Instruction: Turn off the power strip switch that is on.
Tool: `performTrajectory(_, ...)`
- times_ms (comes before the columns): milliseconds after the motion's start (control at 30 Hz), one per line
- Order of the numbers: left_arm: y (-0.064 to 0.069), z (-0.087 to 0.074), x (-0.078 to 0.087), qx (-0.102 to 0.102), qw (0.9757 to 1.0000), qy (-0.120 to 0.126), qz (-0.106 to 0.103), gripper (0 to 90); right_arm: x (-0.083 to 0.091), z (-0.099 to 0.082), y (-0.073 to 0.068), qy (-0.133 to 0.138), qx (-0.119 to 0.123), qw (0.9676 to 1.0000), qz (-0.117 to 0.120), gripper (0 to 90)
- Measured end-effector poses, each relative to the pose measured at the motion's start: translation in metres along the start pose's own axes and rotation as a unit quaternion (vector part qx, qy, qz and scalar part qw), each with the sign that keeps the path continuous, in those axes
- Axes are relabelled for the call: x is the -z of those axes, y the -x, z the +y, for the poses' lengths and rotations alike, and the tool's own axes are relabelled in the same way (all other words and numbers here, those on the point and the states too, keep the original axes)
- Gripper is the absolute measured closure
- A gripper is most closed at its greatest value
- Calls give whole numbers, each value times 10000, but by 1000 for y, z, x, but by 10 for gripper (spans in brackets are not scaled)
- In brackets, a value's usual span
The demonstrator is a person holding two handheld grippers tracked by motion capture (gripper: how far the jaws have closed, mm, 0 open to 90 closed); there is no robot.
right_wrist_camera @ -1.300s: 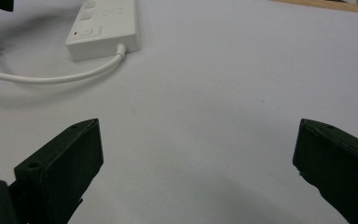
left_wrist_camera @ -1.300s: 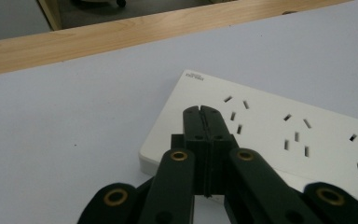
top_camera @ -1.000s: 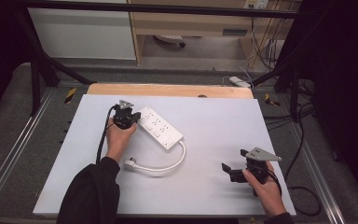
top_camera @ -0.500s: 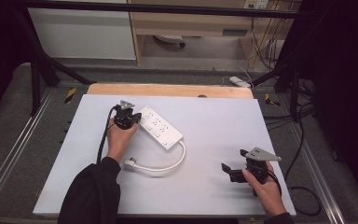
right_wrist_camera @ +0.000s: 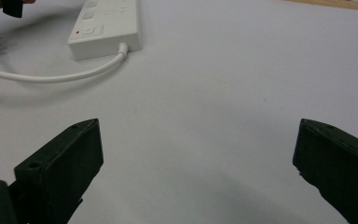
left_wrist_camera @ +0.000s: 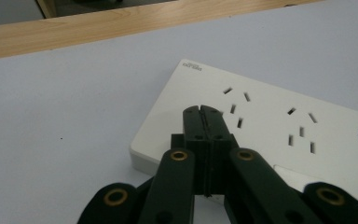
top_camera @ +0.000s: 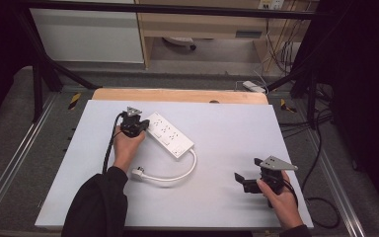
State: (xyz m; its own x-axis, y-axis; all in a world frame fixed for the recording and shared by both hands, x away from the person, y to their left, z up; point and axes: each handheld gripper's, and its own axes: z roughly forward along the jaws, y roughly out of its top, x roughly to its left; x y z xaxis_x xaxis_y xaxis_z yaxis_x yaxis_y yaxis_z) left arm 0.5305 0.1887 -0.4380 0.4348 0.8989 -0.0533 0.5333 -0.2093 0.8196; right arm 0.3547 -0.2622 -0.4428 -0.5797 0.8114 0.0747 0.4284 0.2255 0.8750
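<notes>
- The left gripper (left_wrist_camera: 204, 112) has its fingers pressed together with nothing between them; the joined tips sit over the near end of the white power strip (left_wrist_camera: 279, 126), just short of the first row of sockets. I cannot tell whether the tips touch the face or hover just above it.
- The risk here, as I judge it: pressing down near one end can tip or skid the strip across the smooth white table (top_camera: 227, 128), since nothing holds its other end.
- Just beyond those tips lie the socket slots; a narrow closed tip sliding forward can catch in one and drag the strip askew.
- The right gripper (right_wrist_camera: 196, 154) has its fingers wide apart over bare table, well away from the strip, so it gives no bracing.
- Farther out from the right fingers, the white cable (top_camera: 175, 174) curves from the strip's end to the plug (top_camera: 138, 173) lying loose near the left forearm; a sleeve moving across can snag it and pull the strip round.
</notes>
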Motion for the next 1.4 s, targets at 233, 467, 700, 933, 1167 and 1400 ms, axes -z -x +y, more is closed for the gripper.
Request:
performTrajectory(233,0,-1,-1,-5,10000,36,-7,900,0,0,0,-16,6,10000,10,21)
performTrajectory(467,1,-1,-1,-35,10000,60,5,900,0,0,0,-23,7,10000,12,21)
performTrajectory(700,0,-1,-1,18,10000,74,-30,900,1,0,0,-1,-20,10000,-2,21)
performTrajectory(933,0,-1,-2,14,10000,83,-43,900,1,0,1,5,-17,10000,-3,21)
performTrajectory(1167,-1,-2,-2,25,9999,87,-67,900,1,0,0,11,-21,10000,4,21)
performTrajectory(1400,-2,-1,-4,-14,10000,11,-66,900,1,0,0,6,-21,10000,4,21)
